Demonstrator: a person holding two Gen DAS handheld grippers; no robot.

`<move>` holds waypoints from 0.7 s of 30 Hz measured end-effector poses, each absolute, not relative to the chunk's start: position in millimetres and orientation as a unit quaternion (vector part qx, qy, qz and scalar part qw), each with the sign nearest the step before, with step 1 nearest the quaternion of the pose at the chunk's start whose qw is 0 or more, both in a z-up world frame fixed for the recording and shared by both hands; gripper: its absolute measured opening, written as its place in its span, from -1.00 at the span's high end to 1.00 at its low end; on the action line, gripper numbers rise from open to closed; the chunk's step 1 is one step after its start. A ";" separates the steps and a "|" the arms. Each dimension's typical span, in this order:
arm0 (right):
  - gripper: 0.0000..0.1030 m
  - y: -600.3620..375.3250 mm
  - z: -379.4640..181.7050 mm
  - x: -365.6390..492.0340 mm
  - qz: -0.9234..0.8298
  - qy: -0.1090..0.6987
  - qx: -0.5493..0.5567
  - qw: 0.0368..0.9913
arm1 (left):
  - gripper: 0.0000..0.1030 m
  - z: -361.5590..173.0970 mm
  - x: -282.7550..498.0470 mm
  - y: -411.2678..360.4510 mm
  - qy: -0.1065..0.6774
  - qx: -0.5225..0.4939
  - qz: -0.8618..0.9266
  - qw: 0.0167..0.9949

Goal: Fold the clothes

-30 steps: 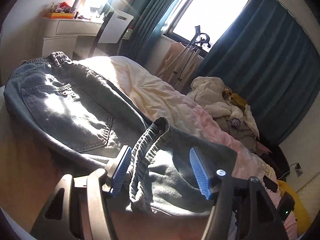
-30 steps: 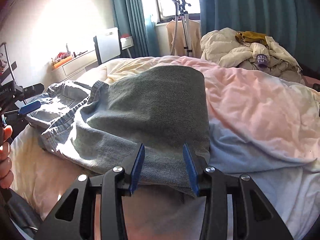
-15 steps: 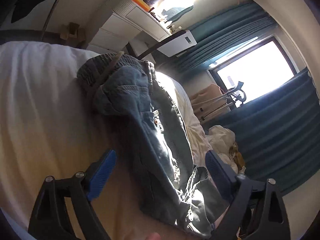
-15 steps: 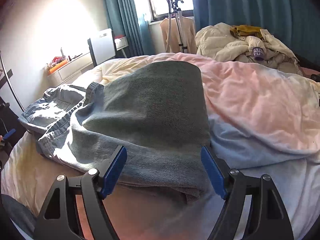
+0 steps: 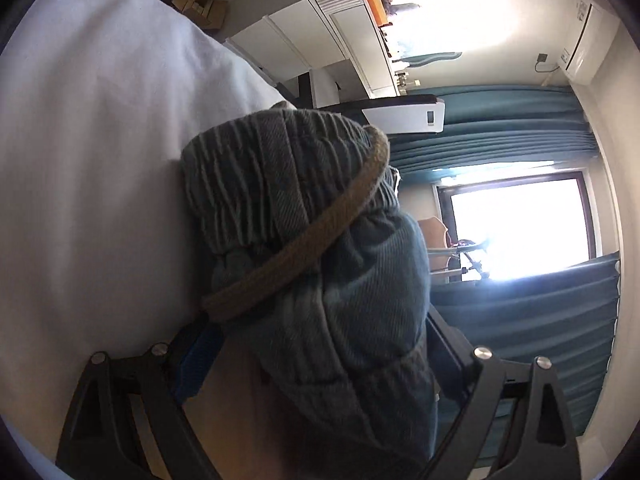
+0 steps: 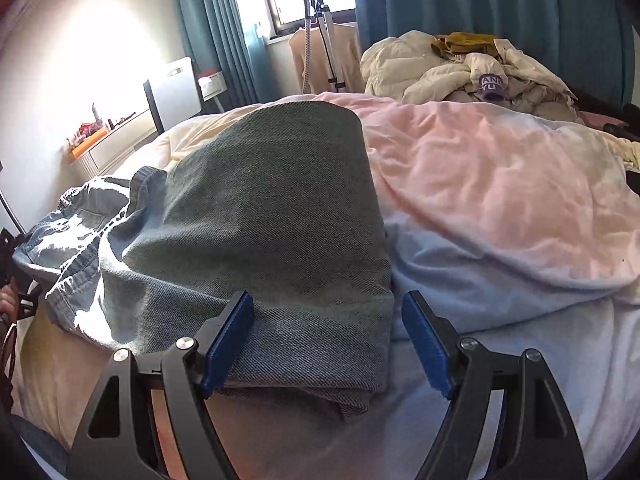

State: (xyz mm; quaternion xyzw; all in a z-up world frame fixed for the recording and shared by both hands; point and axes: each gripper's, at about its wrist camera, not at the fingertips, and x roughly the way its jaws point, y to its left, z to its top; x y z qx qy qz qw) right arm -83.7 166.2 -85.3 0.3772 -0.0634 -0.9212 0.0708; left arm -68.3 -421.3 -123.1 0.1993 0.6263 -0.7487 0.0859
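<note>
Blue-grey jeans [image 6: 260, 208] lie folded on the bed, the waistband end at the left and the folded edge nearest me. My right gripper [image 6: 328, 344] stands open over that folded edge; its left pad [image 6: 230, 344] lies against the denim and its right pad is off the cloth. In the left wrist view the camera is rolled onto its side and the gathered waistband [image 5: 304, 208] fills the frame. My left gripper [image 5: 320, 350] is wide open around the waistband, one blue pad [image 5: 198, 356] showing and the other finger hidden behind the denim.
A pink and white duvet [image 6: 500, 184] covers the bed to the right, with a heap of cream clothes [image 6: 460, 68] behind it. A garment steamer stand [image 6: 320, 32] stands at the window. A white desk [image 6: 120, 144] and chair are by the left wall. A white sheet [image 5: 100, 140] lies beside the waistband.
My left gripper has rolled sideways, dropped toward the jeans' waistband and opened wider. My right gripper has let go of the folded edge and spread its fingers, barely moving.
</note>
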 end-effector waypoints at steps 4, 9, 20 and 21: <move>-0.51 169.3 -89.6 -85.1 -0.916 -0.082 0.385 0.077 | -0.49 -118.9 -89.3 -431.7 0.605 0.218 -0.758 0.113; -0.52 175.9 -90.3 -87.4 -0.908 -0.107 0.397 0.085 | 0.36 -94.3 -104.5 -429.5 0.535 0.251 -0.794 0.144; -0.52 191.1 -78.0 -79.1 -0.901 -0.119 0.411 0.074 | 0.66 23.9 -79.6 -354.2 0.387 0.205 -0.888 0.137; -0.52 196.7 -77.1 -78.0 -0.900 -0.124 0.412 0.065 | 0.66 34.6 -78.2 -344.2 0.376 0.200 -0.895 0.136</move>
